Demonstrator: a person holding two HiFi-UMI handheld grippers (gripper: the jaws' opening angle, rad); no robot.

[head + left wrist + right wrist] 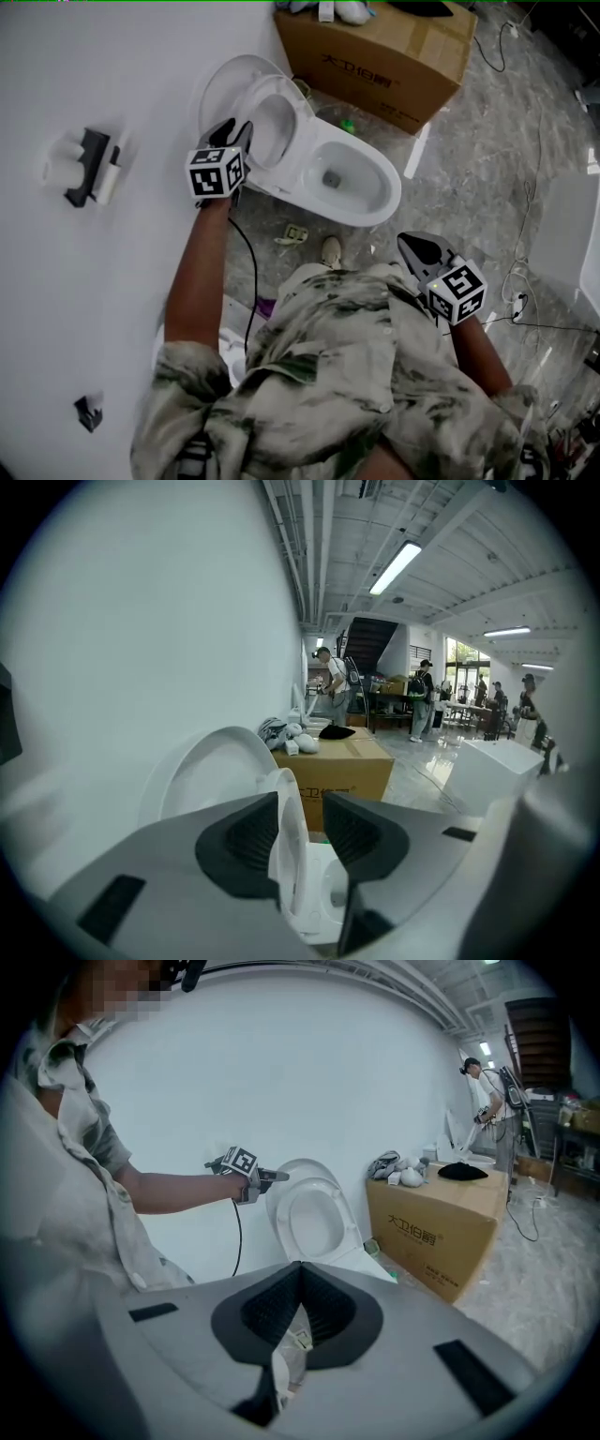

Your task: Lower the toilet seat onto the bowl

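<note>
The toilet seat (286, 827) stands upright at the far left end of the bowl (375, 214). Its rim sits between the 2 open jaws of the left gripper (236, 131), not clamped. The right gripper (298, 1274), with jaws together and empty, is well apart at the near right.

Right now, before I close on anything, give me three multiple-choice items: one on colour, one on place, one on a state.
1. The cardboard box is: A white; B brown; C blue.
2. The left tool is at: A the toilet seat's rim; B the box; C a door handle.
3. The seat is: A lowered flat; B broken off; C raised.
Answers: B, brown card shows in the head view; A, the seat's rim stands between its open jaws; C, it stands upright by the lid.
</note>
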